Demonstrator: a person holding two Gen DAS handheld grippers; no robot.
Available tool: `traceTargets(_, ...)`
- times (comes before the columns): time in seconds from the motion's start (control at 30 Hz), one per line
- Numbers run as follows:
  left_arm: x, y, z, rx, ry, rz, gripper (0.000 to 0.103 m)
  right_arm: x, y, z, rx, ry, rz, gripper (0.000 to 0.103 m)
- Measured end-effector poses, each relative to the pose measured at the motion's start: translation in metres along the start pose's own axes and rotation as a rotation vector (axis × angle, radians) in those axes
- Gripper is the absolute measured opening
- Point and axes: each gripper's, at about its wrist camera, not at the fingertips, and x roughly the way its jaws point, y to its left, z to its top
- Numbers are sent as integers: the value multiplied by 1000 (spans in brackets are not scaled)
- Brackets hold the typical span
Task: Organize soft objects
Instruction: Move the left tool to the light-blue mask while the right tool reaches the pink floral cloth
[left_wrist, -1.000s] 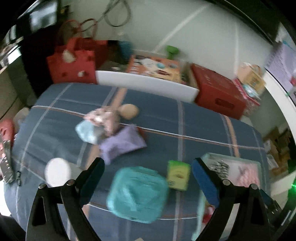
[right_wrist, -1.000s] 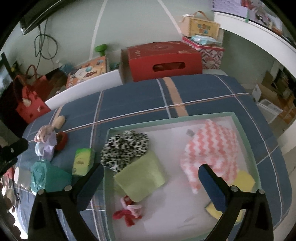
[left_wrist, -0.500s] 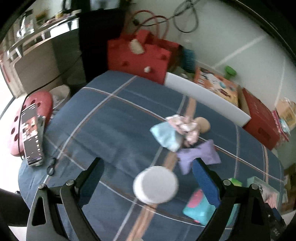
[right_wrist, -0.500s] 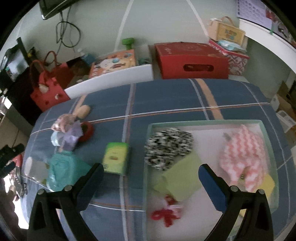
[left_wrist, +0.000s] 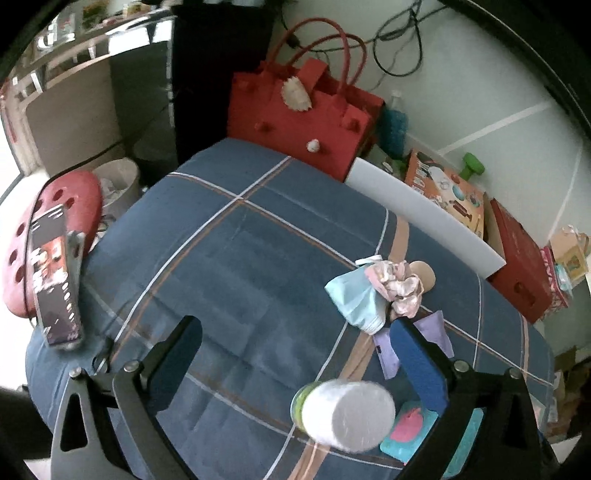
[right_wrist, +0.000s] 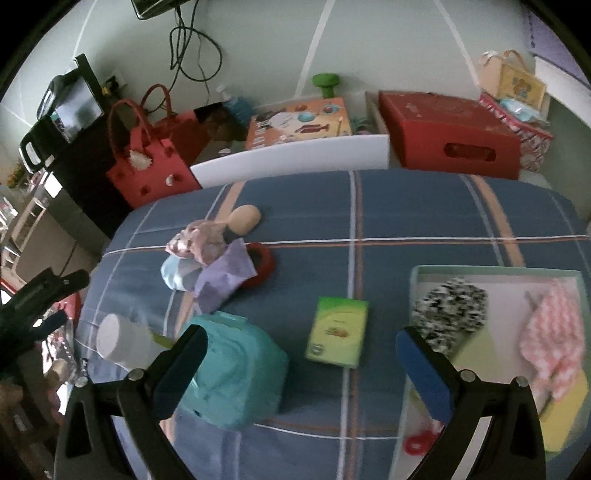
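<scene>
Two grippers hang over a table under a blue plaid cloth (left_wrist: 236, 258). In the left wrist view, the left gripper (left_wrist: 295, 358) has just been spreading its jaws and now stands wide apart, holding nothing; only bare cloth lies between its blue pads. At lower centre of that frame, a white cylinder (left_wrist: 347, 415) sits near the right-hand finger. At right of centre lies a heap of soft things: a pale blue cloth (left_wrist: 354, 299), a pink scrunchie (left_wrist: 400, 288) and a lilac pouch (left_wrist: 436, 328).

In the right wrist view, the right gripper (right_wrist: 301, 369) is also fully spread and empty. A teal bag (right_wrist: 236, 380) lies by its left-hand finger, and a green packet (right_wrist: 338, 332) lies between the fingers. At right of the frame, a shallow tray (right_wrist: 491, 271) holds a black-and-white fluffy piece (right_wrist: 448, 315) and a pink zigzag cloth (right_wrist: 550, 332).
</scene>
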Motion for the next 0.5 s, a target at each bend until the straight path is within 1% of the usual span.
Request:
traceTargets(0.07, 9, -2, 8, 24, 24, -31, 101, 8, 5, 6, -5, 17, 12, 103)
traceTargets(0.1, 13, -3, 13, 33, 36, -40, 101, 11, 8, 11, -14, 24, 4, 103)
traceTargets(0.17, 21, -6, 20, 60, 53, -34, 101, 15, 15, 22, -36, 24, -19, 103)
traceTargets(0.2, 26, -8, 24, 82, 62, -23, 101, 16, 18, 28, -47, 27, -17, 103)
traceTargets(0.27, 38, -11, 33, 122, 96, -12, 101, 21, 29, 40, -84, 41, 22, 103)
traceTargets(0.33, 50, -10, 39, 130, 138, -18, 101, 26, 42, 51, -118, 57, 81, 103)
traceTargets(0.4, 63, -10, 45, 131, 175, -35, 101, 33, 54, 59, -133, 75, 122, 103)
traceTargets(0.5, 78, -11, 49, 140, 227, -36, 101, 52, 68, 72, -121, 113, 168, 103)
